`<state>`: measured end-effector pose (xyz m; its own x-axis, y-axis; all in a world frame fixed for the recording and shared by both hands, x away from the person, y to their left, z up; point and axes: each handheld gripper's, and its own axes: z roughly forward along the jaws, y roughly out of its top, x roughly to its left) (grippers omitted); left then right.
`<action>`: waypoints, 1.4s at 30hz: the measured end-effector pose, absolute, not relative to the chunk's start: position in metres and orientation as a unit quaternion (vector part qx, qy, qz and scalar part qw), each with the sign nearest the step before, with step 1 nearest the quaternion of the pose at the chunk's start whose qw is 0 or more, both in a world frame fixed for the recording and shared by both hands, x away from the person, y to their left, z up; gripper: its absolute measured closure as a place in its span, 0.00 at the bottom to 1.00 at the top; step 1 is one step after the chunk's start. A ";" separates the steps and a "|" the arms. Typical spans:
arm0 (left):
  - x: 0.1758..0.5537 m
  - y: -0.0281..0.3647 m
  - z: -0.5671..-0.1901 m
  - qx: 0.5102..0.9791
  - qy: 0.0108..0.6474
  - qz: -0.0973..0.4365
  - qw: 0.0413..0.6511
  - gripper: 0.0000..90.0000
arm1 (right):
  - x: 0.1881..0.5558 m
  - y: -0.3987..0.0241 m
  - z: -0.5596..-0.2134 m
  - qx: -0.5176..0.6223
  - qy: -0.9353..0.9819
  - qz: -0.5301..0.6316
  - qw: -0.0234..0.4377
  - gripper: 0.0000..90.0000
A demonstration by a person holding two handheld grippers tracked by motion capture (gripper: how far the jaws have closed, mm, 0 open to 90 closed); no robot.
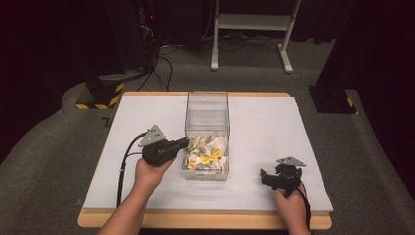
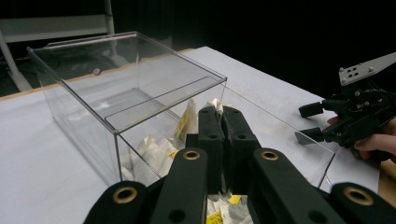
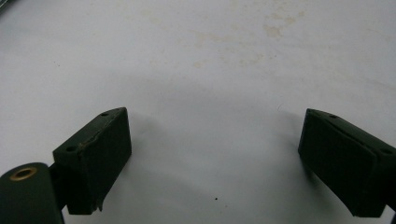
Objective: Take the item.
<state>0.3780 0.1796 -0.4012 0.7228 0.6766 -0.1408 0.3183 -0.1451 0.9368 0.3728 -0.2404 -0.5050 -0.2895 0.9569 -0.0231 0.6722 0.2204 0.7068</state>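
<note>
Packets: a heap of small white and yellow packets [image 1: 205, 155] lies in the near end of the clear box [image 1: 207, 105], which stands at the middle of the surface [image 1: 264, 127]; the far end of the box looks bare.
Box axis: its long side runs away from the person, near end toward the front edge of the surface; the top is open.
Left gripper: the left gripper [image 1: 184, 142] comes in from the box's left side, tips at or just over the near-left rim, pointing across toward the packets. In the left gripper view its jaws are pressed together; something pale [image 2: 212, 103] shows just beyond the tips, and I cannot tell whether a packet is pinched there.
Right gripper: the right gripper [image 1: 266, 177] sits well apart, to the right of the box near the front edge, low over bare surface, jaws spread wide with nothing between them.
Nearer hand: the left hand [image 1: 149, 174], by a clear margin; the packets lie just ahead of and below its tips.
In the way: the transparent near-left wall and rim stand between the left gripper and the heap, so any reach probably has to go over the rim and down.
Around: bare white cover elsewhere; dark stands and cables on the floor beyond.
</note>
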 end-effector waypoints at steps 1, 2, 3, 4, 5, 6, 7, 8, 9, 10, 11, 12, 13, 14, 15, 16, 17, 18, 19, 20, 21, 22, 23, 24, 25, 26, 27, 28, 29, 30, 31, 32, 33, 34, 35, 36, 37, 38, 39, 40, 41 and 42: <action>0.378 0.180 -0.401 0.740 0.336 0.160 0.561 0.97 | 0.373 -0.240 -0.505 0.547 0.745 0.301 0.237 0.10; 0.378 0.182 -0.400 0.738 0.336 0.162 0.562 0.97 | 0.373 -0.240 -0.505 0.547 0.744 0.301 0.237 0.10; 0.378 0.182 -0.400 0.738 0.336 0.162 0.562 0.97 | 0.373 -0.240 -0.505 0.547 0.744 0.301 0.237 0.10; 0.377 0.183 -0.399 0.737 0.337 0.165 0.562 0.97 | 0.373 -0.240 -0.505 0.547 0.745 0.301 0.237 0.10; 0.378 0.184 -0.399 0.737 0.336 0.167 0.562 0.97 | 0.373 -0.240 -0.505 0.547 0.744 0.301 0.237 0.10; 0.378 0.184 -0.399 0.737 0.336 0.167 0.562 0.97 | 0.373 -0.240 -0.505 0.547 0.744 0.301 0.237 0.10; 0.377 0.186 -0.397 0.735 0.338 0.169 0.563 0.97 | 0.373 -0.240 -0.505 0.547 0.744 0.301 0.237 0.10; 0.377 0.187 -0.397 0.733 0.339 0.171 0.564 0.97 | 0.373 -0.240 -0.505 0.547 0.744 0.301 0.237 0.10; 0.377 0.188 -0.397 0.732 0.340 0.171 0.565 0.97 | 0.373 -0.240 -0.505 0.547 0.744 0.301 0.237 0.10; 0.377 0.188 -0.397 0.732 0.340 0.171 0.565 0.97 | 0.373 -0.240 -0.505 0.547 0.744 0.301 0.237 0.10; 0.377 0.190 -0.396 0.731 0.340 0.174 0.565 0.97 | 0.373 -0.240 -0.505 0.547 0.744 0.301 0.237 0.10; 0.377 0.192 -0.395 0.730 0.341 0.176 0.565 0.97 | 0.373 -0.240 -0.505 0.547 0.744 0.301 0.237 0.10; 0.376 0.193 -0.395 0.730 0.342 0.177 0.565 0.97 | 0.373 -0.240 -0.505 0.547 0.744 0.301 0.237 0.10; 0.376 0.193 -0.395 0.730 0.342 0.177 0.565 0.97 | 0.373 -0.240 -0.505 0.547 0.744 0.301 0.237 0.10; 0.376 0.194 -0.395 0.729 0.343 0.178 0.565 0.97 | 0.373 -0.240 -0.505 0.547 0.744 0.301 0.237 0.10; 0.376 0.195 -0.395 0.729 0.343 0.179 0.565 0.97 | 0.373 -0.240 -0.505 0.547 0.744 0.301 0.237 0.10; 0.376 0.196 -0.395 0.728 0.344 0.181 0.565 0.97 | 0.373 -0.240 -0.505 0.547 0.744 0.301 0.236 0.10; 0.376 0.196 -0.395 0.728 0.344 0.181 0.565 0.97 | 0.373 -0.240 -0.505 0.547 0.744 0.301 0.236 0.10; 0.376 0.198 -0.396 0.728 0.345 0.183 0.564 0.97 | 0.373 -0.240 -0.505 0.547 0.744 0.301 0.237 0.10; 0.376 0.199 -0.396 0.728 0.346 0.183 0.563 0.97 | 0.373 -0.240 -0.505 0.547 0.744 0.301 0.237 0.10; 0.376 0.199 -0.396 0.727 0.347 0.184 0.563 0.97 | 0.373 -0.240 -0.505 0.547 0.744 0.301 0.237 0.10; 0.376 0.200 -0.397 0.727 0.349 0.184 0.562 0.97 | 0.373 -0.240 -0.505 0.547 0.744 0.301 0.237 0.10; 0.376 0.201 -0.397 0.727 0.349 0.186 0.562 0.97 | 0.373 -0.240 -0.505 0.547 0.744 0.301 0.237 0.10; 0.376 0.202 -0.398 0.726 0.350 0.186 0.562 0.97 | 0.373 -0.240 -0.505 0.547 0.744 0.301 0.237 0.10; 0.376 0.204 -0.398 0.726 0.351 0.187 0.562 0.97 | 0.373 -0.240 -0.505 0.547 0.744 0.301 0.237 0.10; 0.375 0.205 -0.399 0.725 0.352 0.186 0.562 0.97 | 0.373 -0.240 -0.505 0.547 0.744 0.301 0.237 0.10; 0.375 0.206 -0.399 0.724 0.354 0.186 0.562 0.97 | 0.373 -0.240 -0.505 0.547 0.744 0.301 0.237 0.10; 0.375 0.208 -0.400 0.723 0.356 0.187 0.562 0.97 | 0.373 -0.240 -0.505 0.547 0.744 0.301 0.237 0.10; 0.375 0.209 -0.400 0.723 0.357 0.188 0.561 0.97 | 0.373 -0.240 -0.505 0.547 0.744 0.301 0.237 0.10; 0.375 0.211 -0.400 0.722 0.358 0.188 0.561 0.97 | 0.373 -0.240 -0.505 0.547 0.744 0.301 0.237 0.10; 0.374 0.212 -0.400 0.721 0.359 0.189 0.561 0.97 | 0.373 -0.240 -0.505 0.547 0.744 0.301 0.237 0.10; 0.374 0.214 -0.401 0.722 0.361 0.190 0.559 0.97 | 0.373 -0.240 -0.505 0.547 0.744 0.301 0.237 0.10; 0.374 0.214 -0.401 0.722 0.361 0.190 0.559 0.97 | 0.373 -0.240 -0.505 0.547 0.744 0.301 0.237 0.10; 0.374 0.218 -0.401 0.719 0.364 0.191 0.560 0.97 | 0.373 -0.240 -0.505 0.547 0.744 0.301 0.237 0.10; 0.373 0.219 -0.401 0.719 0.365 0.192 0.560 0.97 | 0.373 -0.240 -0.505 0.547 0.744 0.301 0.237 0.10; 0.373 0.219 -0.401 0.719 0.365 0.192 0.560 0.97 | 0.373 -0.240 -0.505 0.547 0.744 0.301 0.237 0.10; 0.373 0.223 -0.401 0.717 0.368 0.194 0.560 0.97 | 0.373 -0.240 -0.505 0.547 0.744 0.301 0.237 0.10; 0.373 0.224 -0.402 0.716 0.369 0.194 0.560 0.97 | 0.373 -0.240 -0.505 0.547 0.744 0.301 0.237 0.10; 0.373 0.226 -0.402 0.715 0.370 0.196 0.560 0.97 | 0.373 -0.240 -0.505 0.547 0.744 0.301 0.237 0.10; 0.372 0.228 -0.402 0.713 0.373 0.195 0.560 0.97 | 0.373 -0.240 -0.505 0.547 0.744 0.301 0.237 0.10; 0.372 0.229 -0.402 0.713 0.374 0.196 0.560 0.97 | 0.373 -0.240 -0.505 0.547 0.744 0.301 0.237 0.10; 0.372 0.231 -0.402 0.712 0.376 0.196 0.559 0.97 | 0.373 -0.240 -0.505 0.547 0.744 0.301 0.237 0.10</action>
